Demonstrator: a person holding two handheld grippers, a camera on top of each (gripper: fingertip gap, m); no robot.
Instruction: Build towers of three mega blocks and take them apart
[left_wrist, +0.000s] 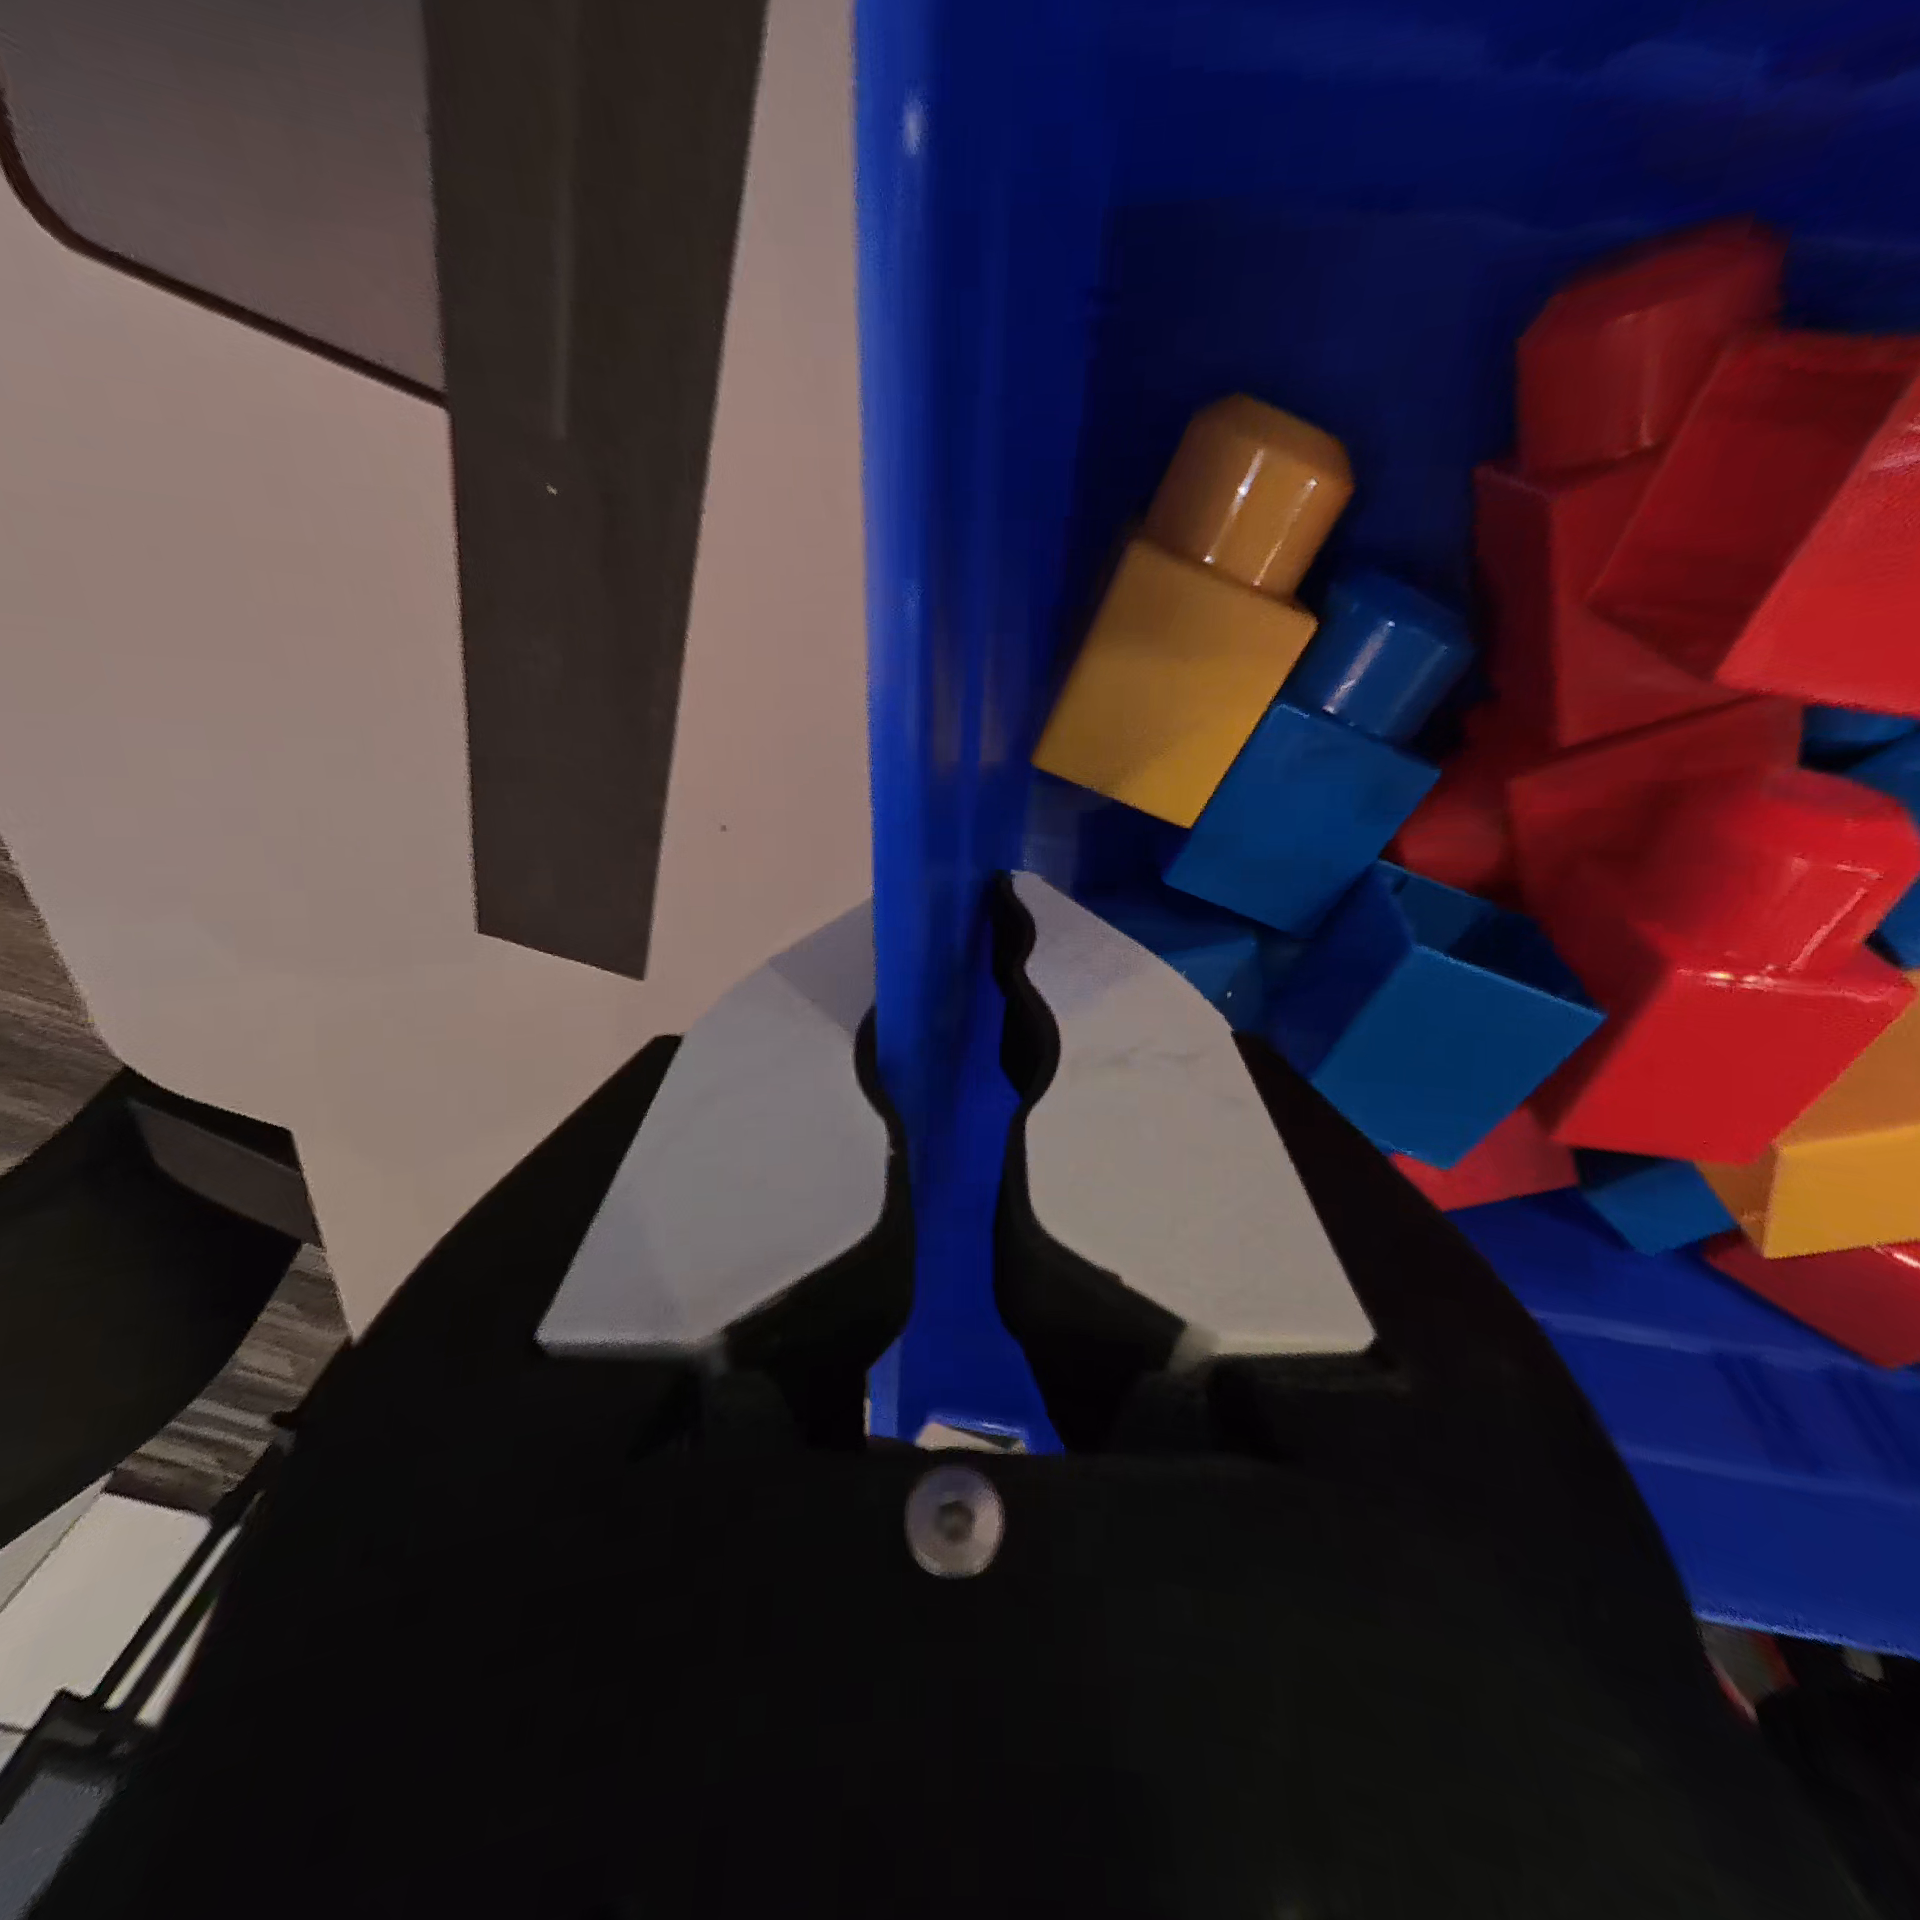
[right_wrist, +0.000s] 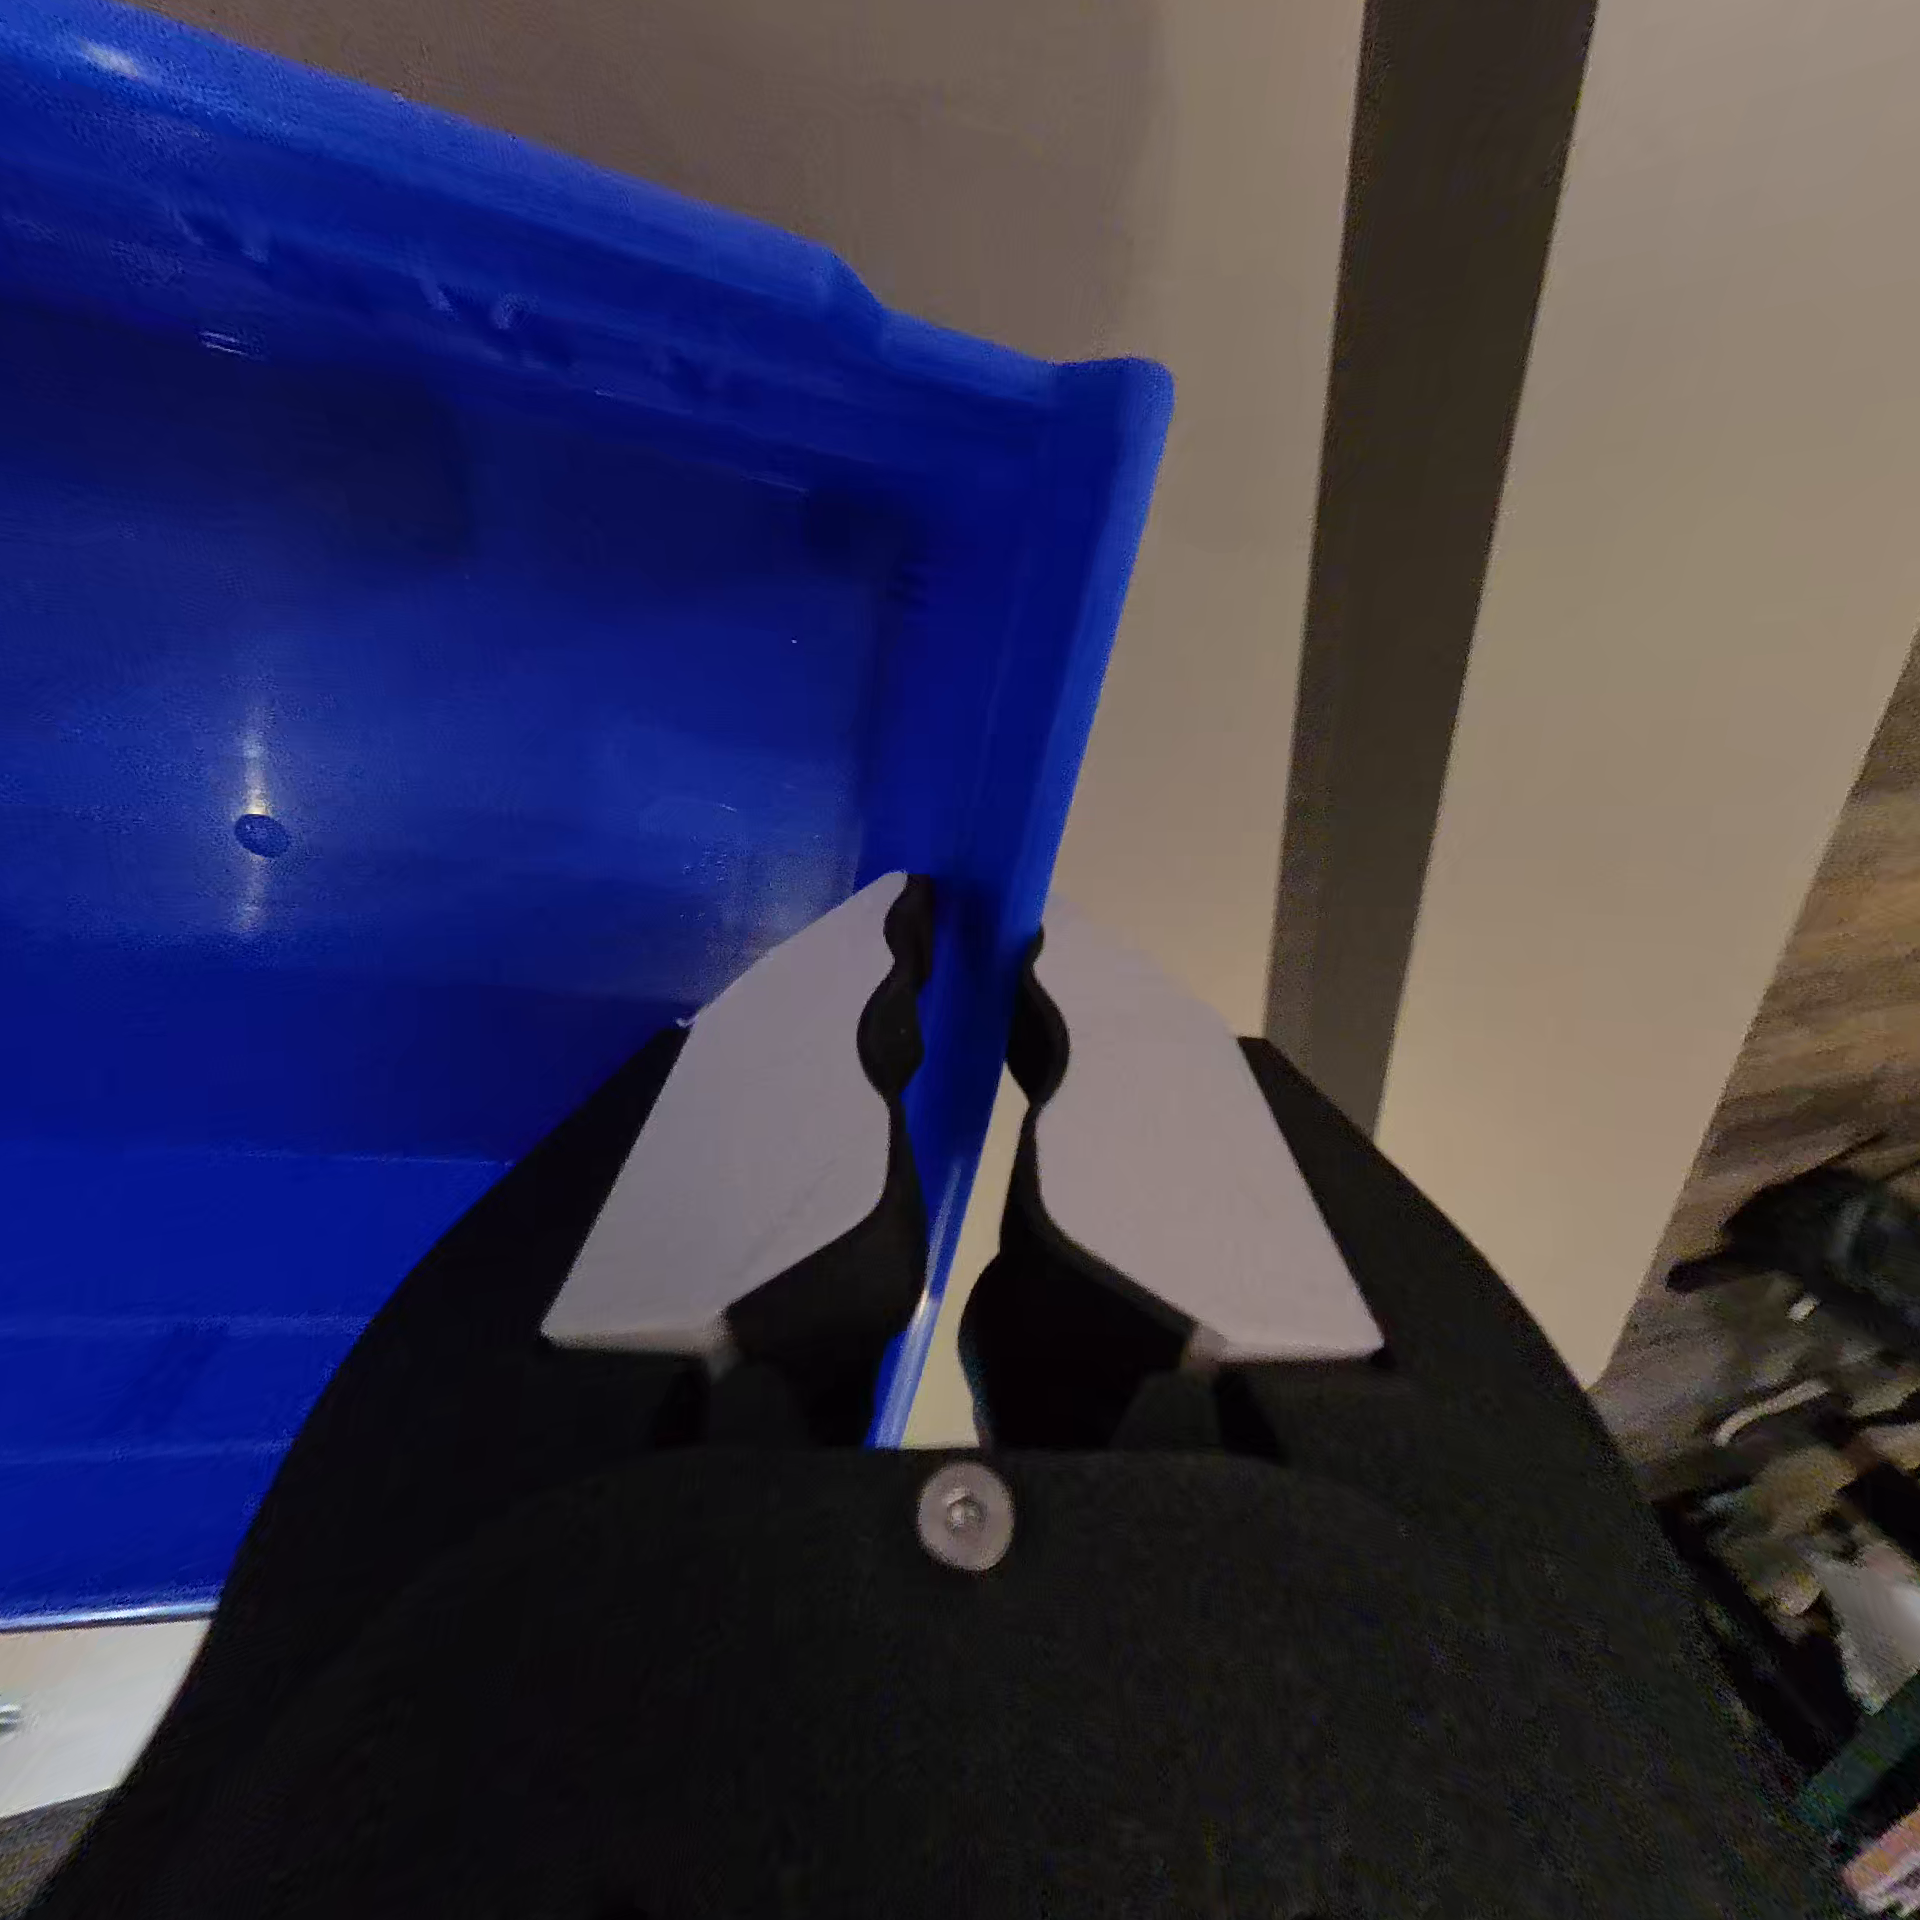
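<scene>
**Both grippers clamped on bin walls**

Left wrist view: left gripper clenched on the side wall of the blue bin. Red, blue and yellow blocks piled inside, right of the wall.

Right wrist view: right gripper grips the bin wall near its corner; inside shows bare. Dark post behind.

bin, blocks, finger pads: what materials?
Blue bin: looks like moulded rigid plastic, semi-gloss; soft highlights and a round moulding mark on its surface. Mega blocks: hard glossy plastic, with sharp reflections on the red, blue and yellow faces. Left gripper and right gripper finger pads: matte black, wavy, probably rubber, though that is unconfirmed.
</scene>
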